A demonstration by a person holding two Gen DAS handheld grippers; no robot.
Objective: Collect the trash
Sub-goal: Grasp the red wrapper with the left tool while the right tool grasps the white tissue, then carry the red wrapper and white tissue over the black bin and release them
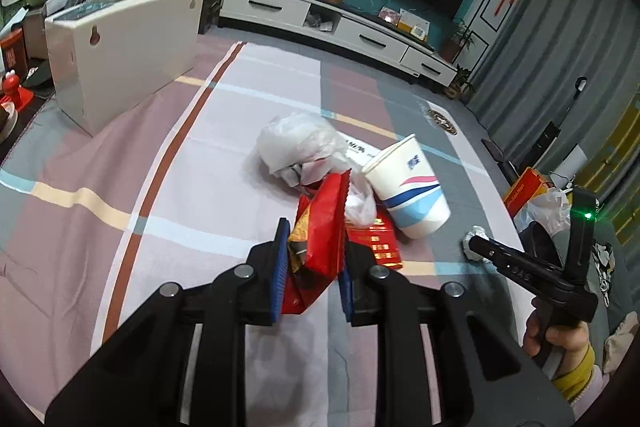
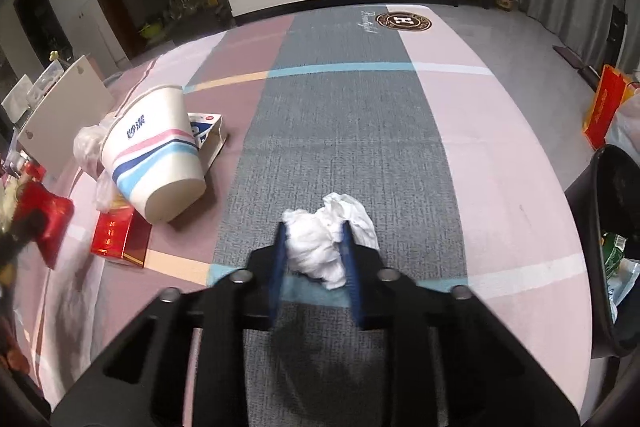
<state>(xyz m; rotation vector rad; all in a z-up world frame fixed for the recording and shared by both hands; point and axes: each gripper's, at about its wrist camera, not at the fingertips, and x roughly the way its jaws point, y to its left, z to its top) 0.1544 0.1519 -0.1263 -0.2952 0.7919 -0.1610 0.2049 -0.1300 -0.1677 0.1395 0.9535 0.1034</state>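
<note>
The left gripper [image 1: 314, 259] clamps a red wrapper [image 1: 326, 227], its long axis pointing away from the gripper; its lower end is hidden between the fingers. Just ahead-right, a paper cup [image 1: 408, 185] lies tilted on the bench [image 1: 120, 187], mouth facing away. The right gripper [image 2: 314, 259] grasps a crumpled tissue [image 2: 324, 243]; at its right, a black bin [image 2: 612, 247] is cut off.

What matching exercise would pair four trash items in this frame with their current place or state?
Items:
1. red wrapper
2. crumpled tissue
3. paper cup
4. red box

States:
A. lying on its side on the cloth
B. between the right claw's fingers
C. flat on the cloth beside the cup
D. between the left claw's fingers

Pairs: 1-D, 2-B, 3-A, 4-C
</note>
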